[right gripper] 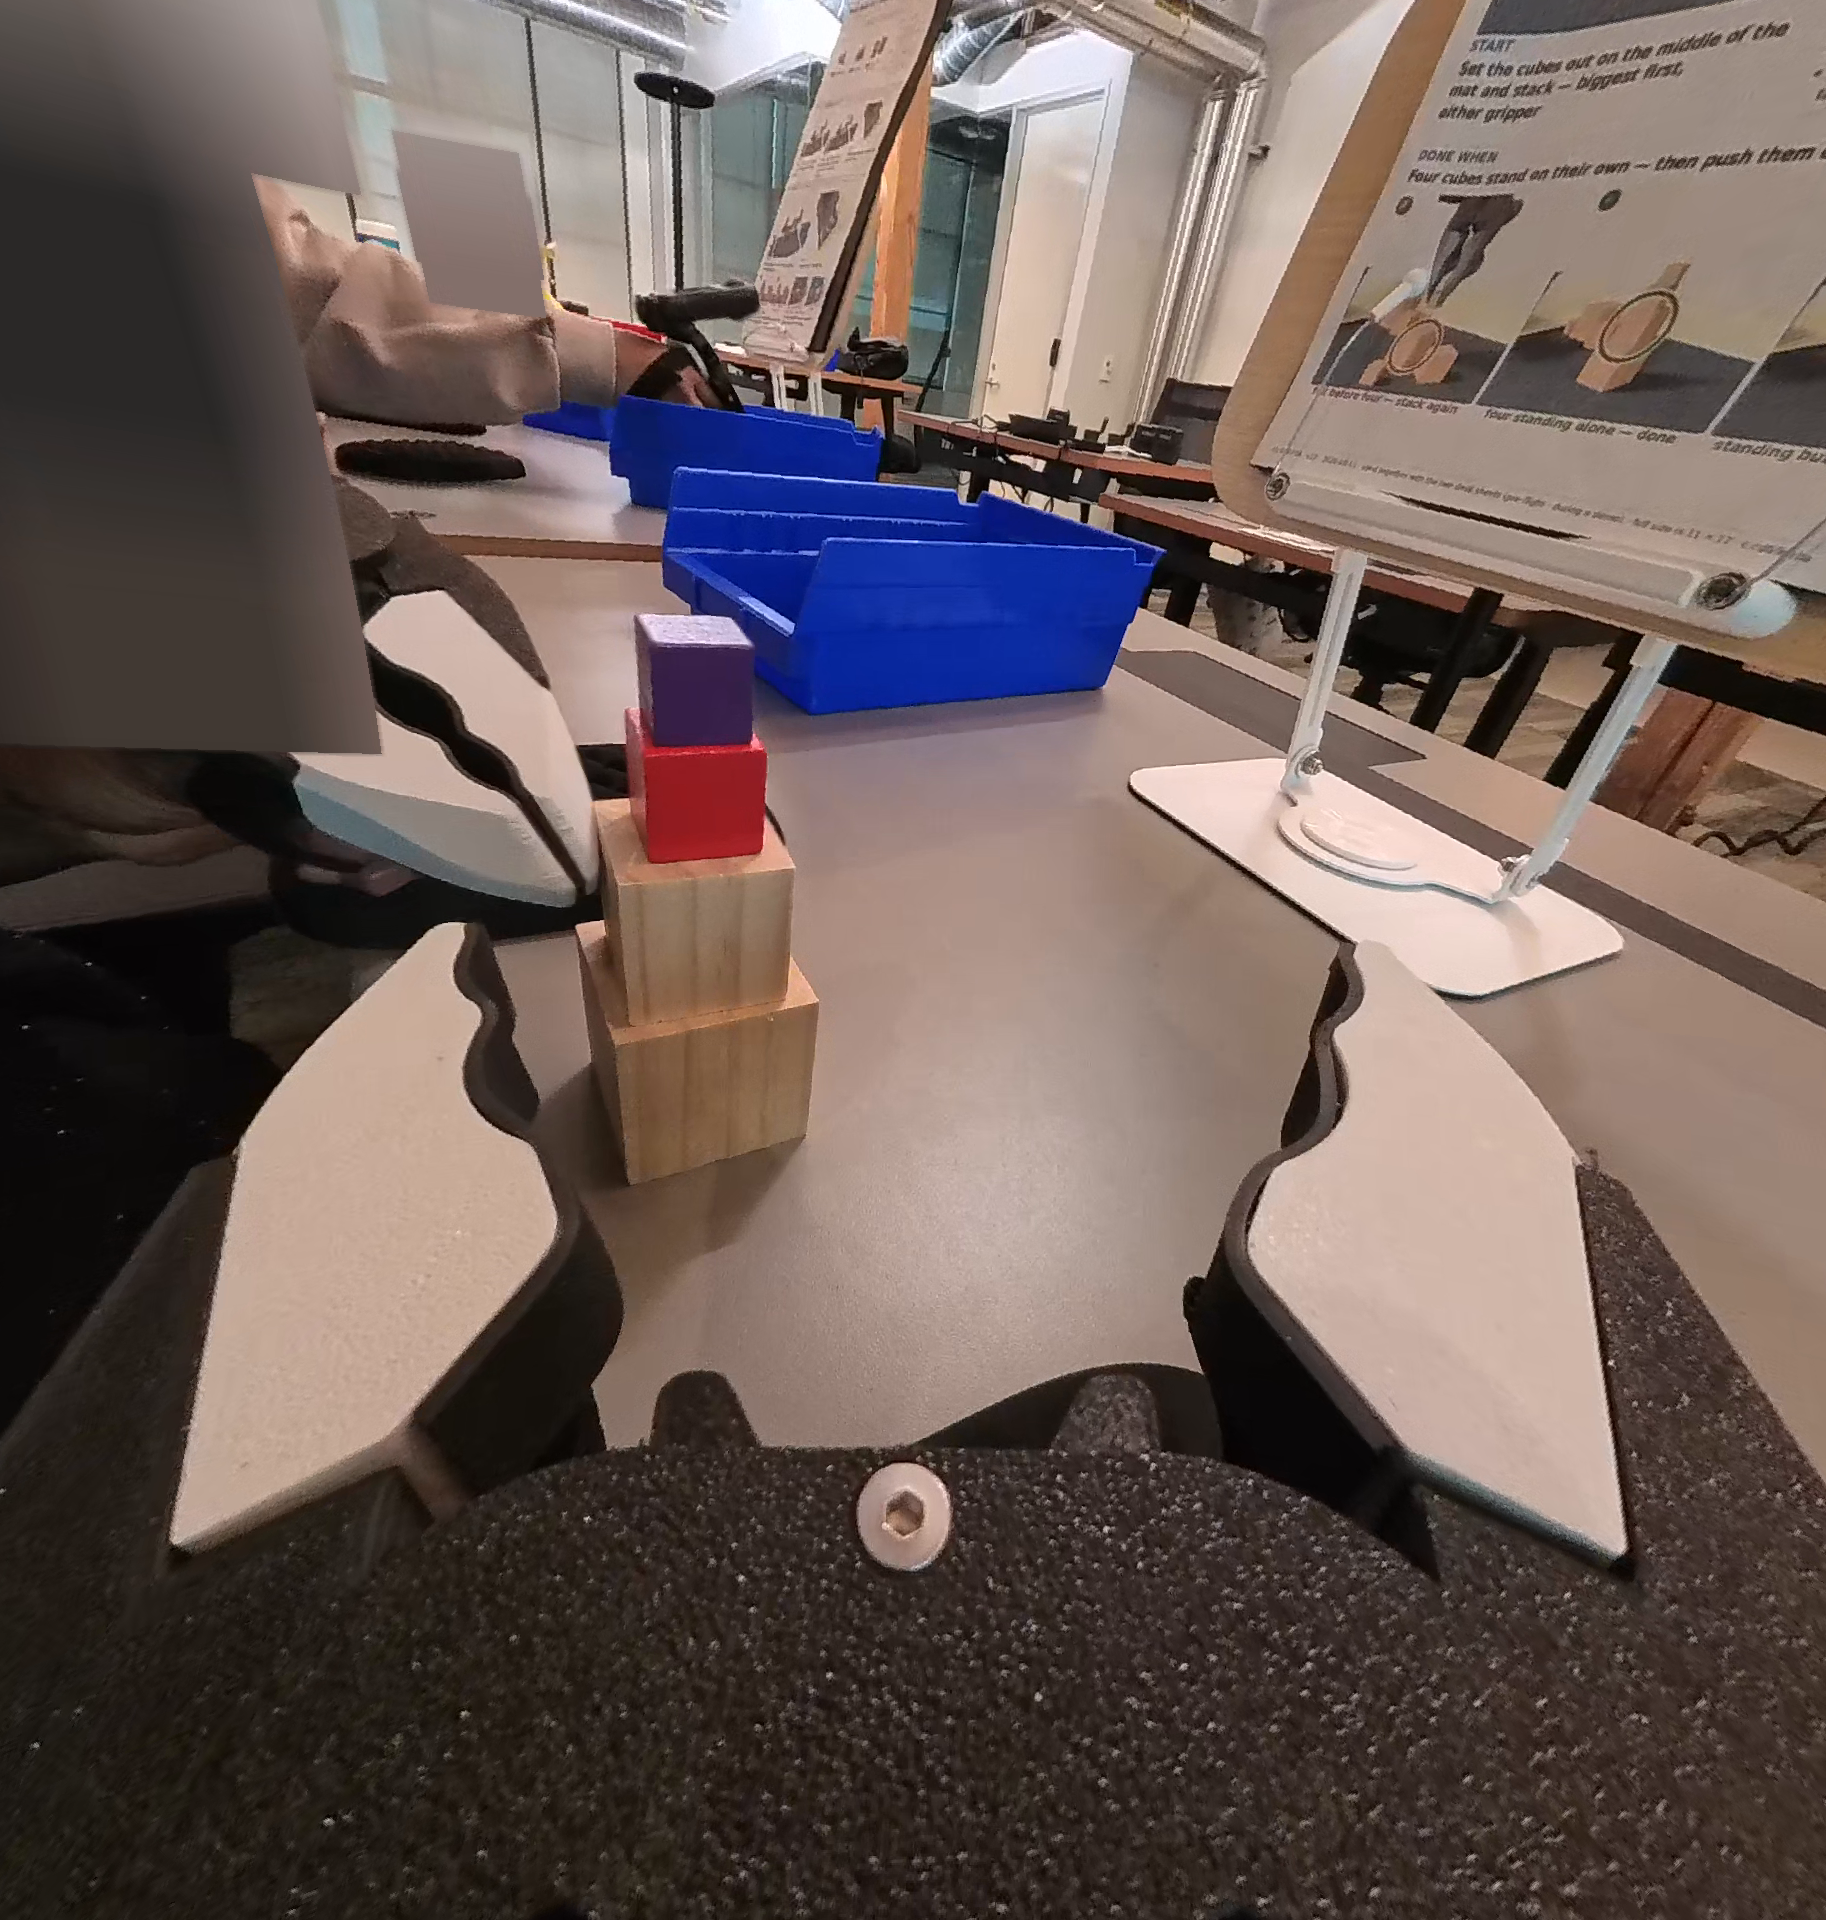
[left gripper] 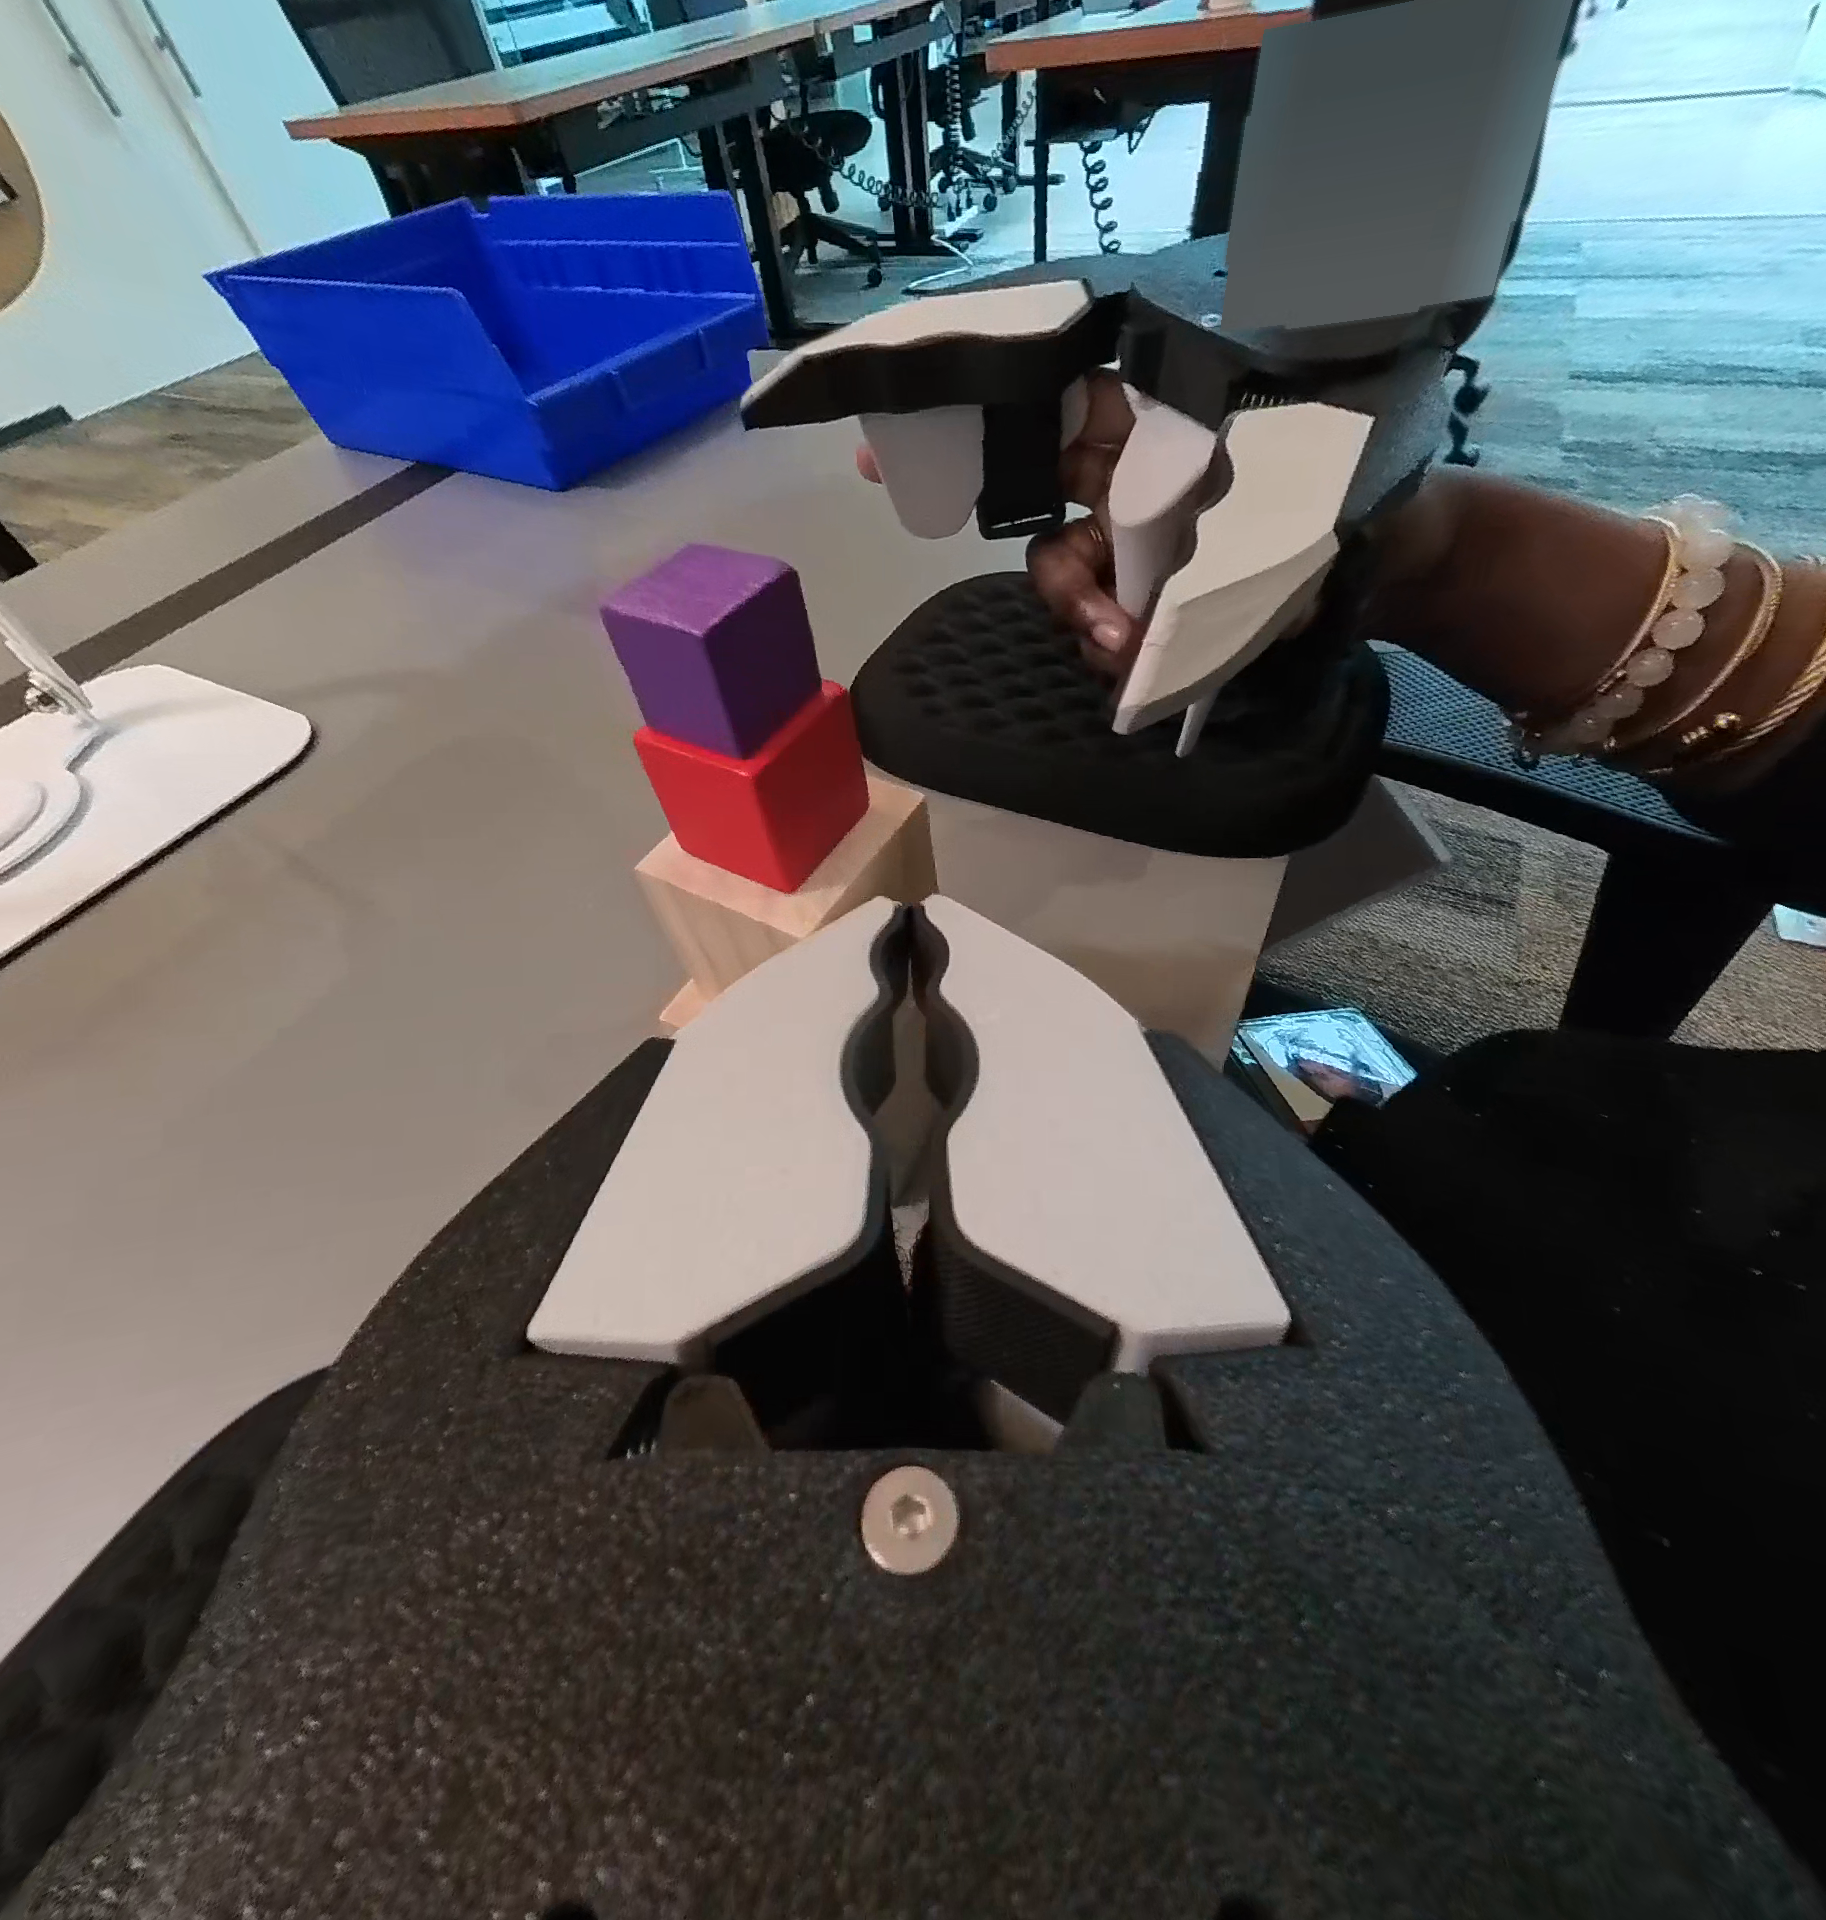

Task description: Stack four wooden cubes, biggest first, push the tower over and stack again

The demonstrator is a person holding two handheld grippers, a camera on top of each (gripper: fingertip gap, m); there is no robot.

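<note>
Here, left tongs pressed together (bare) beside the cube stack; right tongs spread wide.

cube stack – blocks centre-left | blue bin – behind | stand base – right | grey table between open

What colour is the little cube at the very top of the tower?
Purple. The top cube sits on a red cube, clearest in the right wrist view.

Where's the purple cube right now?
The purple cube tops the stack, on the red cube above two wooden cubes, left of centre in the right wrist view, before the blue bin.
</note>
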